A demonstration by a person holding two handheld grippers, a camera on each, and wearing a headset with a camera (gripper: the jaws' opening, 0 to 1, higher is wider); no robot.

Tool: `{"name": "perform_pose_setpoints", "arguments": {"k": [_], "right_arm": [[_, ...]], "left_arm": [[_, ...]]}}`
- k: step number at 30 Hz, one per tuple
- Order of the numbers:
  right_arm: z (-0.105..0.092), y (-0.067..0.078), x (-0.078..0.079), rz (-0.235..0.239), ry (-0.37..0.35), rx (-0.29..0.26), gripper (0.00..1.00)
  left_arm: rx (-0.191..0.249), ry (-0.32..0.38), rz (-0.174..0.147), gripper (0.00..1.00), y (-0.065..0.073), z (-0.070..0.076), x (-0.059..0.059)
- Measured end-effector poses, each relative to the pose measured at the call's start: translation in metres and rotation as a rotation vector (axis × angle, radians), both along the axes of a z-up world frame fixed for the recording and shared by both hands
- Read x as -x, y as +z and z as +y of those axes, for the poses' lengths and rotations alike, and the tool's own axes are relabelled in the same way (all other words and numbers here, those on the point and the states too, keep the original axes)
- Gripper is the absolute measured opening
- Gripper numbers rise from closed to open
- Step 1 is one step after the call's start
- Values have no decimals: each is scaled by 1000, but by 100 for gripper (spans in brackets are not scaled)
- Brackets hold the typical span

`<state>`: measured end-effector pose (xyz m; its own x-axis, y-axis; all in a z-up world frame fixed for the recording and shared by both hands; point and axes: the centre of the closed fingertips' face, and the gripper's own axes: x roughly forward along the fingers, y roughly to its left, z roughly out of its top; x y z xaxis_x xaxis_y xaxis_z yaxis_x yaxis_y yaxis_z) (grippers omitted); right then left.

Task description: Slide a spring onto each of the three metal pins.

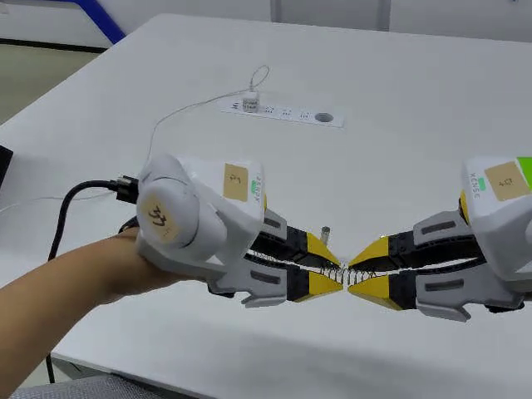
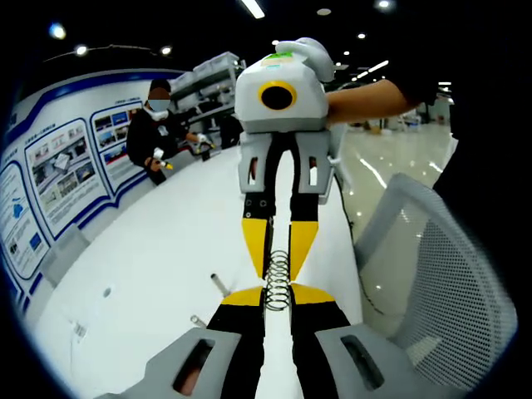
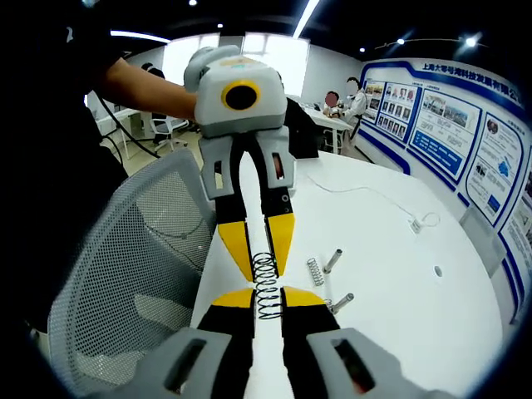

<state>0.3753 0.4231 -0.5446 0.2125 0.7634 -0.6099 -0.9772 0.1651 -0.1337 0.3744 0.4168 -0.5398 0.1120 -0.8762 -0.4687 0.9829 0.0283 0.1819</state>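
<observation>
Left gripper (image 2: pixel 278 298), right gripper (image 3: pixel 268 299) tip to tip. Both jaw pairs clenched on one spring (image 3: pixel 266 285), one end each. Second spring (image 3: pixel 315 271) on table (image 3: pixel 399 332) right of right jaws. Two pins beside: near pin (image 3: pixel 342 302), far pin (image 3: pixel 332 261).

The left gripper (image 1: pixel 337 274) and right gripper (image 1: pixel 351 275) meet tip to tip, held level. Both sets of jaws are nearly closed, pinching one spring (image 1: pixel 332 271).
</observation>
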Motion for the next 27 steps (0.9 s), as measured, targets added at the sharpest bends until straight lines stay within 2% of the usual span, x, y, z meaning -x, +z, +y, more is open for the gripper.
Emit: {"name": "perform_pose_setpoints", "arguments": {"k": [4,6,9,12,15,18,19,20,21,22,23,24,27], "right_arm": [[0,4,-2,41,-23,-38,13],[2,8,-1,66,-32,-72,13],[2,5,-2,68,-33,-65,13],[3,3,-1,78,-35,-64,13],[3,5,-1,83,-33,-86,12],[6,11,-3,93,-48,-132,10],[5,11,-3,94,-48,-124,10],[5,11,-4,90,-48,-121,4],[3,15,-6,77,-58,-121,2],[2,17,-5,94,-71,-133,1],[4,17,-5,90,-62,-127,1],[4,17,-5,86,-54,-120,2],[5,15,-6,75,-57,-113,2]], "left_arm": [[6,10,-4,9,2,4,-2],[23,11,10,9,2,5,-1],[39,18,13,9,4,7,-1],[35,18,7,10,3,6,-1],[32,24,-4,10,2,7,-2],[17,29,-11,10,-2,8,-4],[16,33,-9,10,-2,9,-5],[16,35,-3,10,-2,9,-5],[36,47,-3,10,1,7,-6],[60,50,10,10,4,5,-5],[46,54,9,10,3,7,-6],[50,56,-1,10,3,6,-7],[50,66,13,10,1,8,-8]]}}
